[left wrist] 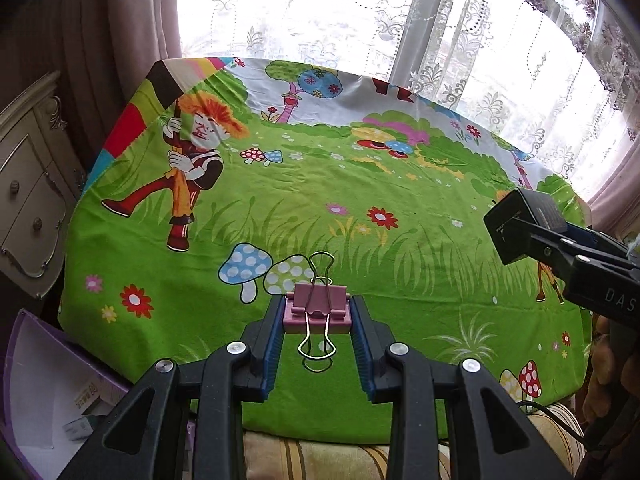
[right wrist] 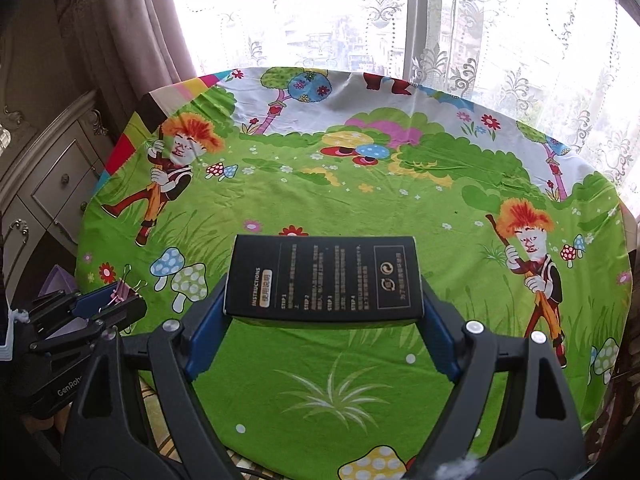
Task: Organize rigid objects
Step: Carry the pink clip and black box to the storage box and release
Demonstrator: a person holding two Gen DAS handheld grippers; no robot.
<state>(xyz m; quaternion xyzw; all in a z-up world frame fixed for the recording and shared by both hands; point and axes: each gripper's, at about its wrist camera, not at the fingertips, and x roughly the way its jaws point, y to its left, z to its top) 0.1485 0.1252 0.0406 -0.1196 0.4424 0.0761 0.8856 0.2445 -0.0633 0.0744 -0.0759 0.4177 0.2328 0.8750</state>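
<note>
My left gripper is shut on a pink binder clip with wire handles, held just above the near edge of the round table with the green cartoon cloth. My right gripper is shut on a black box with white printed instructions, held flat above the cloth. The box and right gripper also show at the right of the left wrist view. The left gripper with the clip shows at the left of the right wrist view.
A purple open box with white inside sits low at the left beside the table. A cream drawer cabinet stands further left. Lace curtains and a bright window lie behind the table. A striped cushion lies below the near edge.
</note>
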